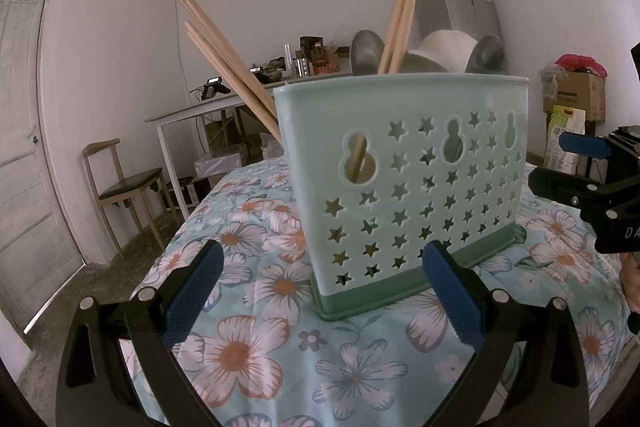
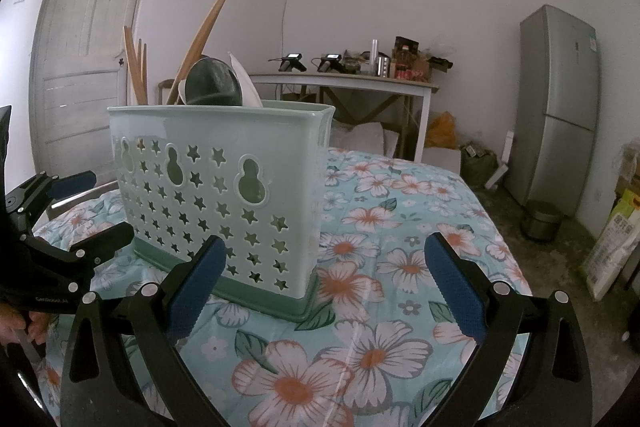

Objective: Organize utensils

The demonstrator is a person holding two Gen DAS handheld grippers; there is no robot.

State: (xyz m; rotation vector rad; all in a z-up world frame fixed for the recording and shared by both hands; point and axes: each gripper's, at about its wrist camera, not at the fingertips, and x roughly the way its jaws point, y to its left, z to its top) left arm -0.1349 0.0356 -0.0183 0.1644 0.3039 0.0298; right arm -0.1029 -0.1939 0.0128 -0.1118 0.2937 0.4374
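On the flowered cloth, holder: my mint-green utensil holder (image 1: 404, 187) stands upright on its darker green base, star holes and gourd-shaped slots across the wall facing me.
Chopsticks: wooden chopsticks (image 1: 224, 67) lean out of the holder's left end, and another pair (image 1: 400, 19) stands nearer its middle.
Spoons: two metal spoon bowls (image 1: 366, 53) and a white ceramic spoon (image 1: 440, 53) rise above the holder's rim.
Left gripper: my left gripper (image 1: 322, 291) sits just in front of the holder, blue pads spread wide, nothing between them.
Right gripper: my right gripper (image 2: 328, 291) is also spread wide and empty, its left pad overlapping the holder's near corner in view; I cannot tell if it touches.
Cloth: the floral tablecloth (image 2: 380, 307) lies under the holder.
Behind the holder: a white table (image 2: 344, 83) cluttered with bottles, a grey refrigerator (image 2: 560, 107), a wooden chair (image 1: 120, 187) and a white door (image 2: 92, 27).
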